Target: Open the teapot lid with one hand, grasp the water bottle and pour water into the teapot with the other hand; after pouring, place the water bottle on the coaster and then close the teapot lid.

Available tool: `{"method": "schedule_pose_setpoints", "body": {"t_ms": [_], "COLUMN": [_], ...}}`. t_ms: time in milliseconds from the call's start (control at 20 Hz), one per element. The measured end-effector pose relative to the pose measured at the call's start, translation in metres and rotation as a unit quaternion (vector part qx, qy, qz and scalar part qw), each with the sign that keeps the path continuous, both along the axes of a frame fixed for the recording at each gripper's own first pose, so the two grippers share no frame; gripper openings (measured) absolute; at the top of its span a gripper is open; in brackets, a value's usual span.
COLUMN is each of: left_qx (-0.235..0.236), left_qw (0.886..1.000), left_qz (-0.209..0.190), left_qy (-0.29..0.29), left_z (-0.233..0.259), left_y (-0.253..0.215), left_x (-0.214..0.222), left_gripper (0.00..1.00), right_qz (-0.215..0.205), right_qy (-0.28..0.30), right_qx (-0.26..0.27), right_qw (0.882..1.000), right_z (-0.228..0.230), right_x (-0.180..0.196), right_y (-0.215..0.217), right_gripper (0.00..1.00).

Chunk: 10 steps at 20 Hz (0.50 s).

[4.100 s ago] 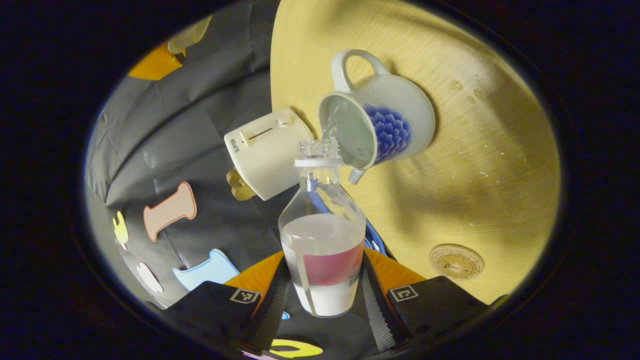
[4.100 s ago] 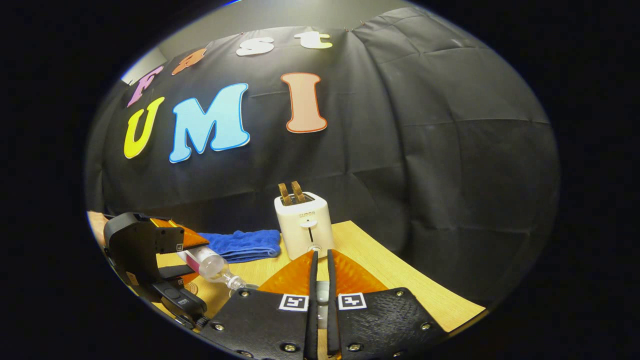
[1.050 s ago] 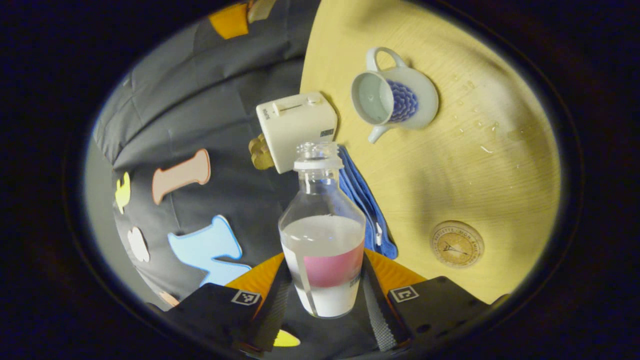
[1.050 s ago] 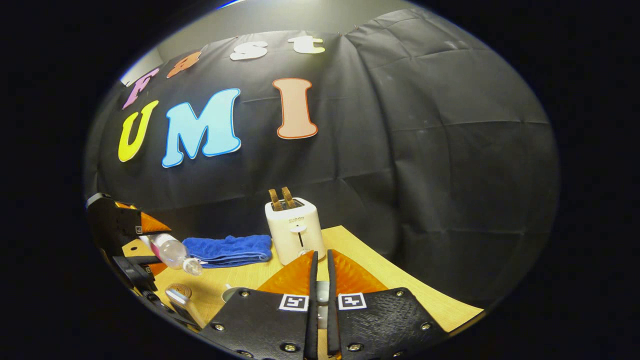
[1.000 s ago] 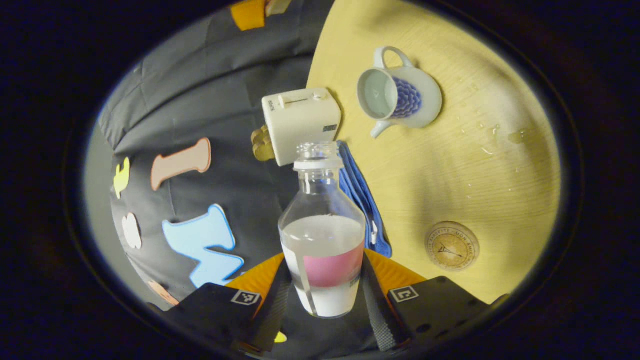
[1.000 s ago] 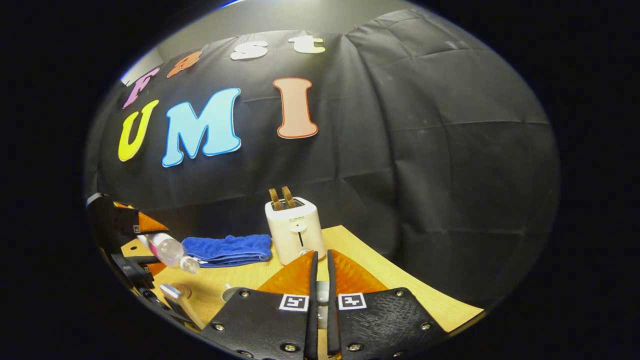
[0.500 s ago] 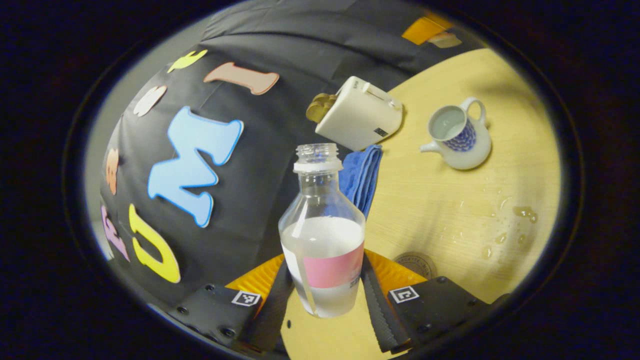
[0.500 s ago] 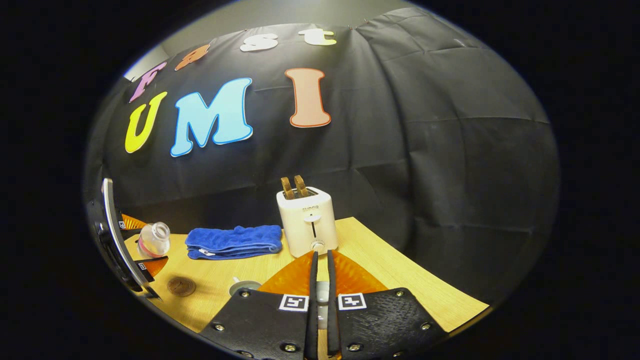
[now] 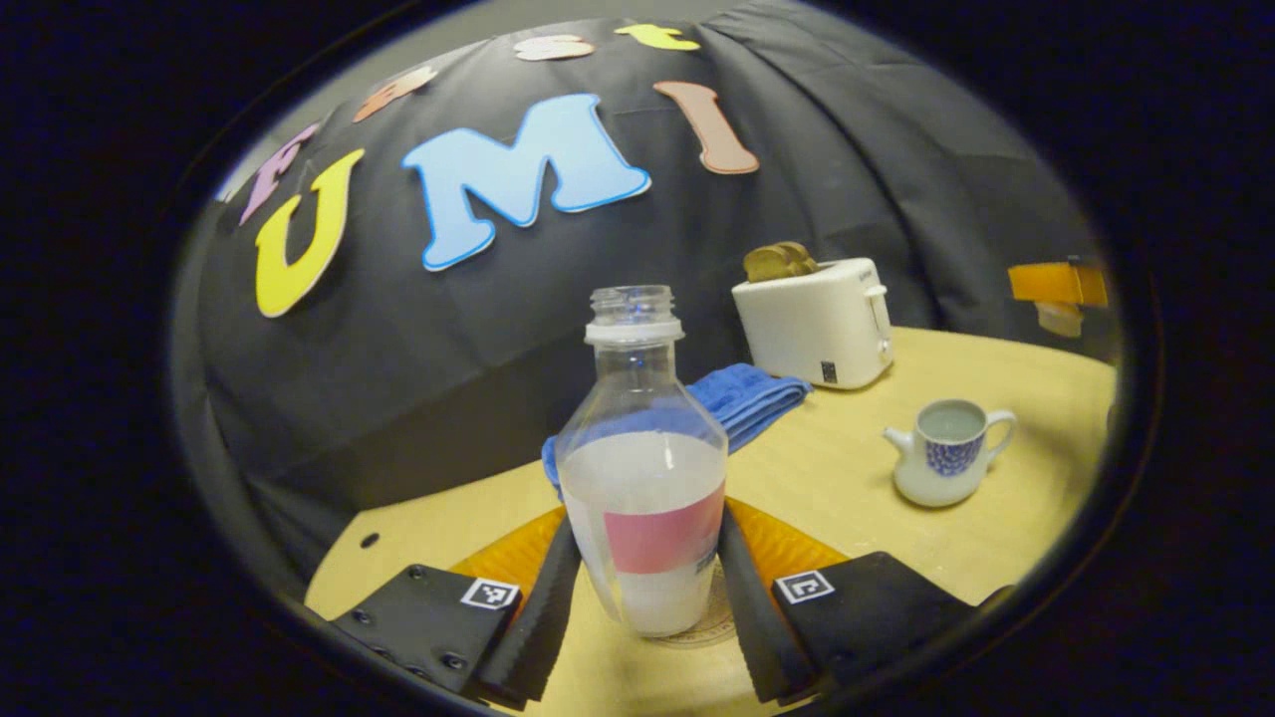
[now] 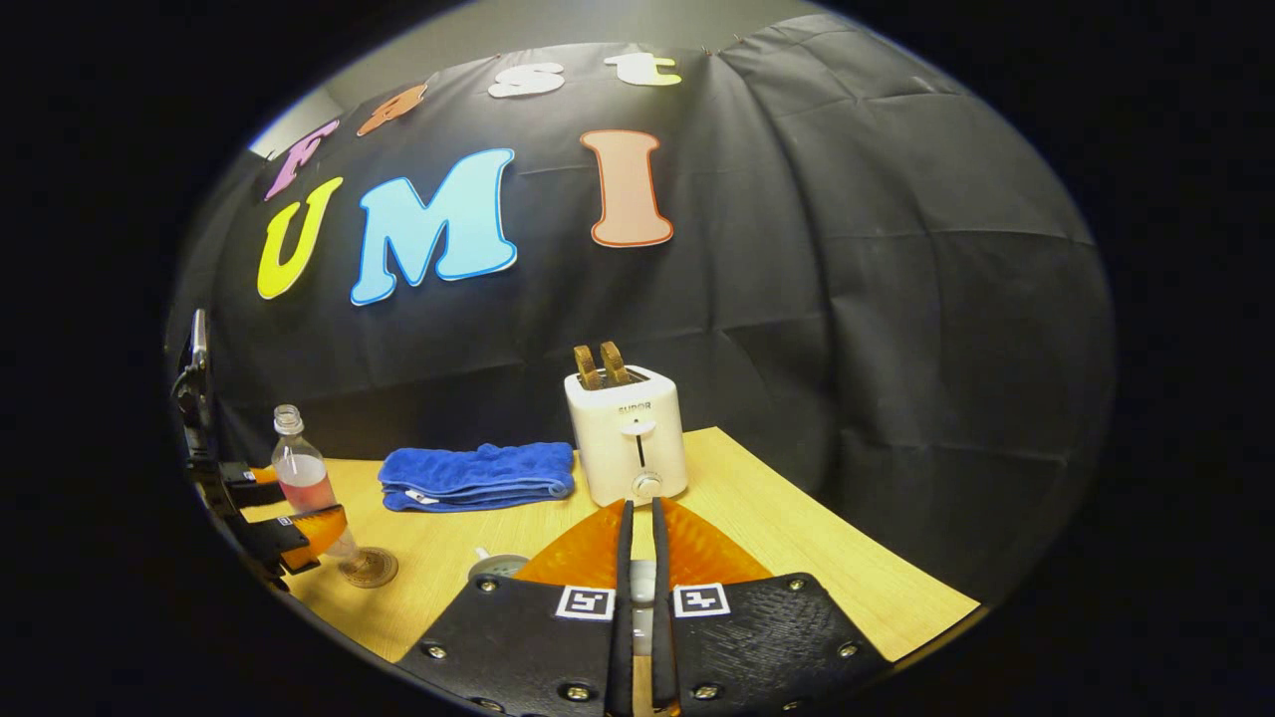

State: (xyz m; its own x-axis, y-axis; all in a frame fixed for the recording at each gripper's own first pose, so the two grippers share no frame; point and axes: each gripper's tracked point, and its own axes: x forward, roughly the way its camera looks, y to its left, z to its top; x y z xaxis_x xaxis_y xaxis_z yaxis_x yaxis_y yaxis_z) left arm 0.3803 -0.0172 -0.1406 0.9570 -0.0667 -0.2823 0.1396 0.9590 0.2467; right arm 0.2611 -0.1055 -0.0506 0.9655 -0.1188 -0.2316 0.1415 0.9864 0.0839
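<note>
Left tongs [image 9: 642, 597] clamp the upright bottle [image 9: 642, 478] right over the coaster [image 10: 368, 568]; let go off-centre and it tips. Right tongs [image 10: 637, 597] pinch the lid [image 10: 642, 583], above the open teapot [image 9: 941, 458].

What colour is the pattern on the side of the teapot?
Blue, on the white teapot. It shows best in the left gripper view.

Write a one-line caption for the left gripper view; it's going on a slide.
Left gripper holds the uncapped water bottle upright over the coaster, lidless teapot beyond.
</note>
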Motion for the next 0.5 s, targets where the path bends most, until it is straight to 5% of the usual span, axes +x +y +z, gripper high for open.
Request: {"method": "schedule_pose_setpoints", "body": {"t_ms": [500], "left_qx": [-0.104], "left_qw": [0.994], "left_qz": [0.038], "left_qy": [-0.011], "left_z": [0.001], "left_y": [-0.014], "left_x": [0.006], "left_gripper": [0.84], "right_qz": [0.009], "right_qy": [0.006], "right_qx": [-0.013], "right_qw": [1.000], "right_z": [-0.003], "right_x": [0.001], "right_y": [0.006], "right_gripper": [0.07]}}
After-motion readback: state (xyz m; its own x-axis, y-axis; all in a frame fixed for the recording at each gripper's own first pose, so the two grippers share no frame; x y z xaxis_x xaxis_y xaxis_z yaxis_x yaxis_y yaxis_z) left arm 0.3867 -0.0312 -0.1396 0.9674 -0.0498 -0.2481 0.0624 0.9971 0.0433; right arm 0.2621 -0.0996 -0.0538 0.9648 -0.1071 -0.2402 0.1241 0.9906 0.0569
